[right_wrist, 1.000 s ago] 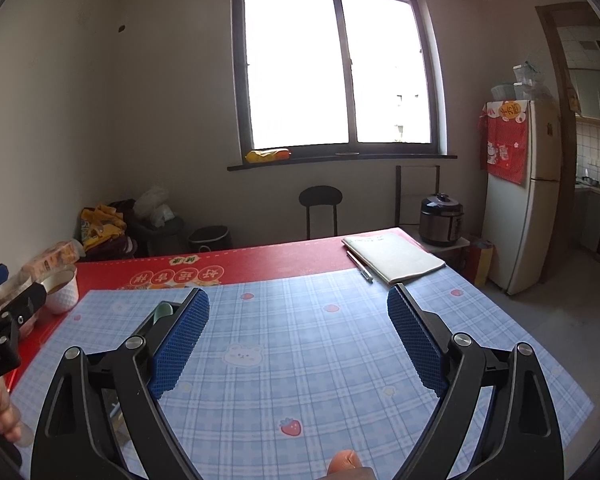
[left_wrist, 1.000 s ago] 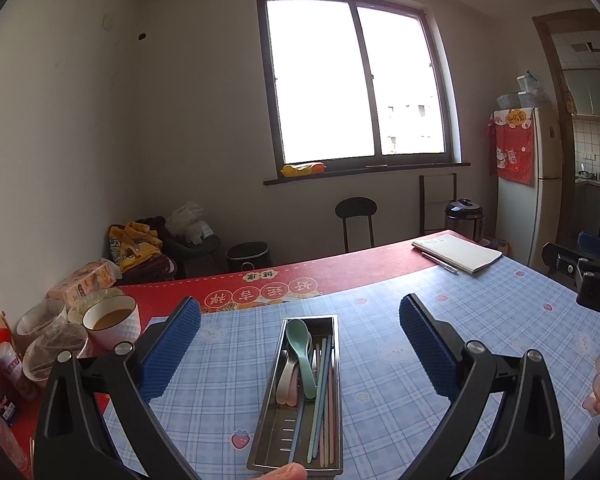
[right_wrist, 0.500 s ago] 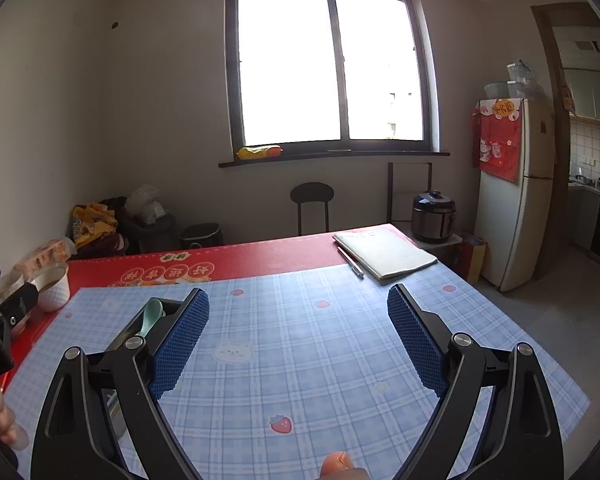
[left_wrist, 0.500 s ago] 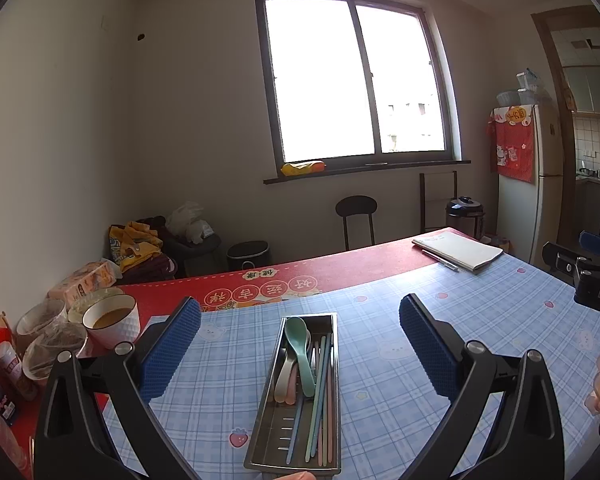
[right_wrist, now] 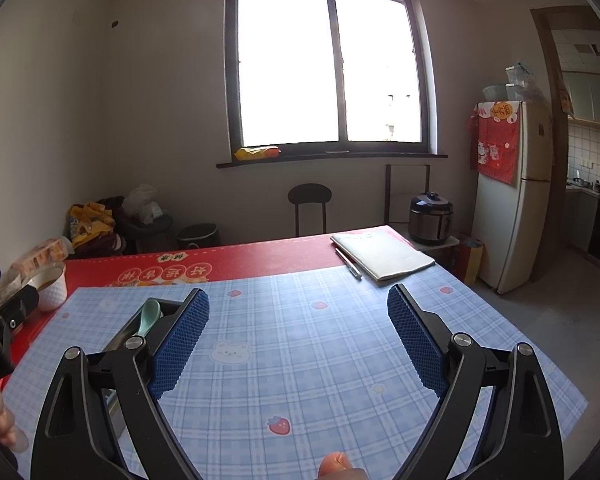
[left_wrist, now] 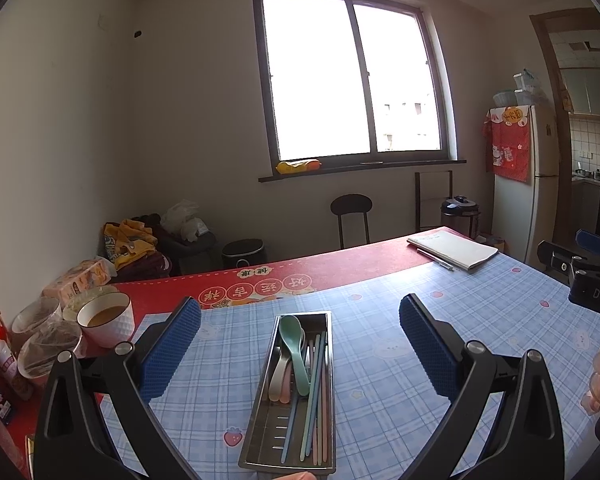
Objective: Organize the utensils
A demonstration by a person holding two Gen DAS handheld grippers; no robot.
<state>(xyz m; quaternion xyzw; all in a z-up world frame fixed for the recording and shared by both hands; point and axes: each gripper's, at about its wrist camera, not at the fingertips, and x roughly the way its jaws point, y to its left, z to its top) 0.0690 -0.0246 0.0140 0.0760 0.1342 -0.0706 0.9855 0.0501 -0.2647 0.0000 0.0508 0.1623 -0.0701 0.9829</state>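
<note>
Left wrist view: left gripper hangs wide and empty above the steel tray, near the table's left edge, holding spoons and chopsticks. Right gripper likewise wide, empty. Advised: descend squarely and close on one utensil only.

Blown-out daylight from the window, dim walls, sharp focus, fisheye-bent, dark-vignetted edges.

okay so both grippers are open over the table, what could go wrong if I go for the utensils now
The green spoon lies across the other spoons and chopsticks in the narrow metal tray, so the left hand-held gripper might pinch several at once. The light tray could slide on the tablecloth. The full bowl nearby could spill if bumped.
</note>
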